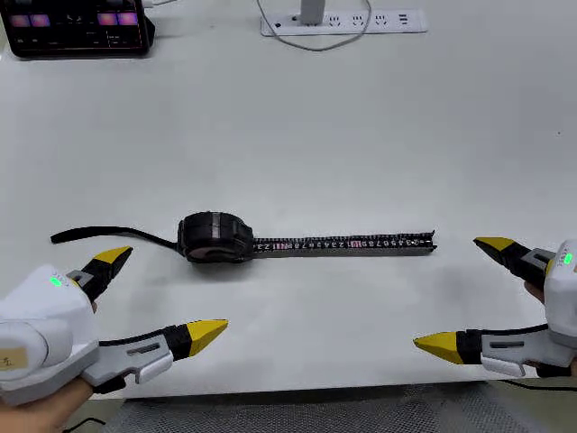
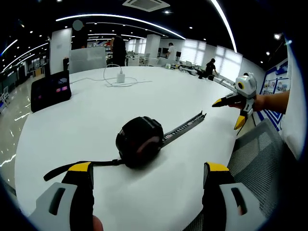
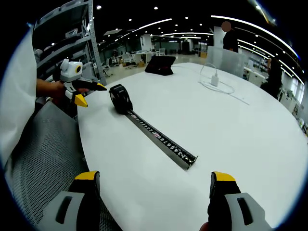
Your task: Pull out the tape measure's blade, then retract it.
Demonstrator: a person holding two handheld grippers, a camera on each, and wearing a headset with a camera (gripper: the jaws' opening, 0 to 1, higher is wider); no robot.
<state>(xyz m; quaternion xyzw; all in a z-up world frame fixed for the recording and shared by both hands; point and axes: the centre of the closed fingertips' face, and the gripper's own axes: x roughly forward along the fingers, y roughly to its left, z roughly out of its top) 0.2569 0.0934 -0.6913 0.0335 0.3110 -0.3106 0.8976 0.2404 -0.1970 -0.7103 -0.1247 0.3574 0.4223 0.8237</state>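
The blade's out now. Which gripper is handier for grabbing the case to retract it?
Probably the left gripper: it is open near the case, while the right gripper, also open, sits beyond the blade tip.

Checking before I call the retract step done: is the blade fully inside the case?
No, the blade sticks far out of the case, with its numbered markings showing.

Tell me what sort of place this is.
Probably a large open-plan office or lab: a big white worktable with a power strip, long ceiling light strips, and metal shelving.
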